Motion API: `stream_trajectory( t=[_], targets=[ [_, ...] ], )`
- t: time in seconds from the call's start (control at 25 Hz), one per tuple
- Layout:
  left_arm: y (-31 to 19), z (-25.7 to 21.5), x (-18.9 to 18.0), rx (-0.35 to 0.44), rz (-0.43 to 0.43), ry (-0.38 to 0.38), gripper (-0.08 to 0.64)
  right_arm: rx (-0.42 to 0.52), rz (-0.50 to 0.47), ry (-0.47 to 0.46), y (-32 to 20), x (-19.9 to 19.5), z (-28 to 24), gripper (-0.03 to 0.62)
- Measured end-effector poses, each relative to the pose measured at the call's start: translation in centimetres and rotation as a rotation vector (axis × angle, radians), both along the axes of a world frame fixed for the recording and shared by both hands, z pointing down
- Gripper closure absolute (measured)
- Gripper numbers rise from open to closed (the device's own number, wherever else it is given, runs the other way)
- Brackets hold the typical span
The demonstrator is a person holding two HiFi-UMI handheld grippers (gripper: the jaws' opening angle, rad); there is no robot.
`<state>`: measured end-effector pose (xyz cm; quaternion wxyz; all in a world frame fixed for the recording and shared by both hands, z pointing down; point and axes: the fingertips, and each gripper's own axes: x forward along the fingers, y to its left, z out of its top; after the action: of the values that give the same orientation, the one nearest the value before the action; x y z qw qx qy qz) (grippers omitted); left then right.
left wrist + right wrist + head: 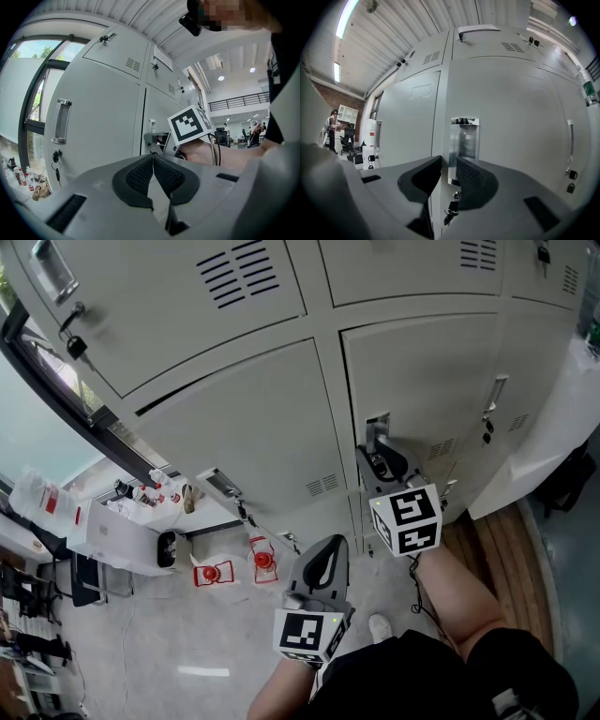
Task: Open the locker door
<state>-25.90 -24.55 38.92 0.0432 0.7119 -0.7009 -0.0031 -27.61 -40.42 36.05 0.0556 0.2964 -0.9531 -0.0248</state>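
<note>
The grey locker door [427, 390] is closed, with a chrome recessed handle [377, 430] at its left edge. My right gripper [379, 463] is up against that handle. In the right gripper view its jaws [449, 161] stand narrowly apart and pinch the handle's [465, 140] left rim, beside the door seam. A key bunch [451, 213] hangs just under the handle. My left gripper [327, 547] hangs lower and further back, away from the lockers, shut with nothing in it. In the left gripper view its pads [153, 159] meet at the tip, and the right gripper's marker cube [190, 124] shows beyond.
More closed locker doors [253, 427] surround this one, some with keys in their locks [77, 345]. A window frame [66, 390] runs along the left. White boxes [122, 526] and red items [262, 561] lie on the floor. A white panel [553, 446] and wooden flooring [502, 540] are at the right.
</note>
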Motion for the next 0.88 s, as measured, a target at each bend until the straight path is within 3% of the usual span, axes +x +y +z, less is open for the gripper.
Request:
stream_trajectory(
  t=[0.88],
  targets=[
    [3.8, 0.2, 3.9, -0.026, 0.131, 0.001, 0.54, -0.038, -0.087, -0.03, 4.3, 6.0, 0.0, 0.431]
  ],
)
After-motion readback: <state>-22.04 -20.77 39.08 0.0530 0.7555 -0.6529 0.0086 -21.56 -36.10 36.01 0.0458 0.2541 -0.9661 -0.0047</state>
